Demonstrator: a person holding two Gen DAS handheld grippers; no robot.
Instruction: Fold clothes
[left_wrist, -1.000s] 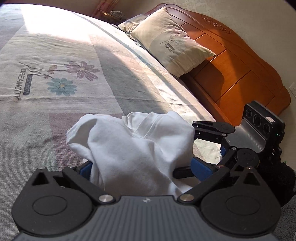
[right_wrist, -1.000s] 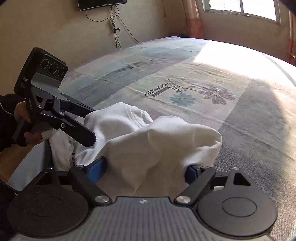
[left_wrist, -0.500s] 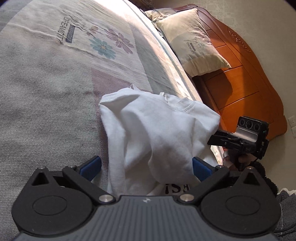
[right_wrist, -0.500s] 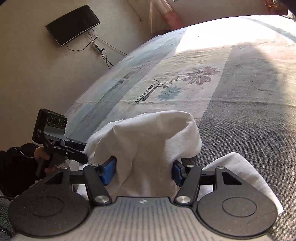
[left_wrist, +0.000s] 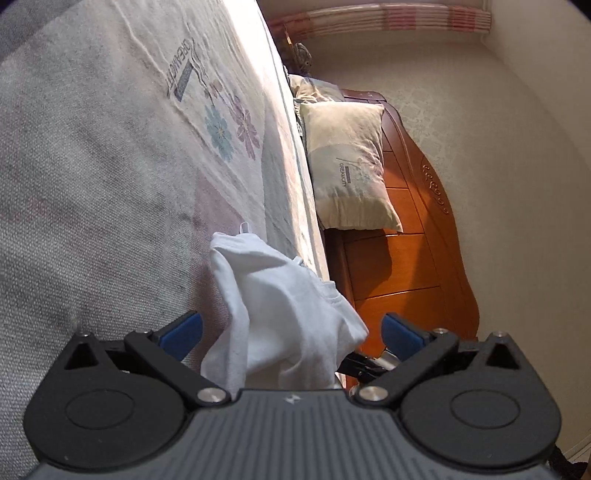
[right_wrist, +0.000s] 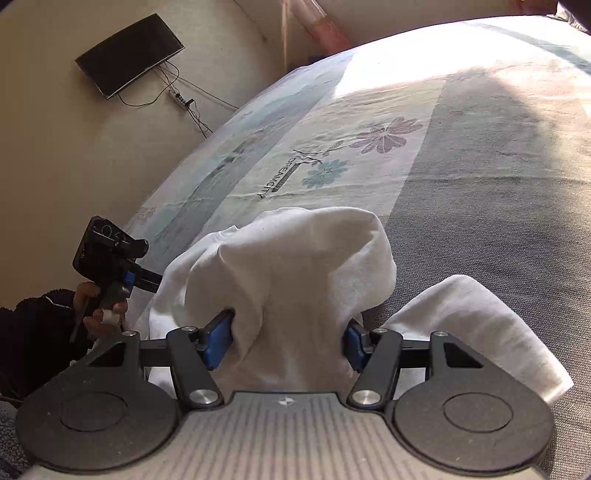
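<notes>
A white garment (left_wrist: 280, 306) lies bunched on the bed. In the left wrist view it rises between the blue pads of my left gripper (left_wrist: 291, 332), whose jaws stand wide apart and do not squeeze it. In the right wrist view the garment (right_wrist: 295, 266) fills the gap of my right gripper (right_wrist: 290, 336), both blue pads pressing its sides. A loose flap (right_wrist: 476, 325) lies to the right. The left gripper (right_wrist: 110, 254) shows at far left, hand-held.
The bed cover (left_wrist: 92, 166) has a flower print (right_wrist: 354, 151). A beige pillow (left_wrist: 347, 166) leans on the orange wooden headboard (left_wrist: 413, 258). A wall-mounted screen (right_wrist: 129, 53) hangs behind the bed's foot.
The left gripper has let go of the garment, opened wide and tilted away. The right gripper has narrowed on the cloth and lifted it into a taller bunch.
</notes>
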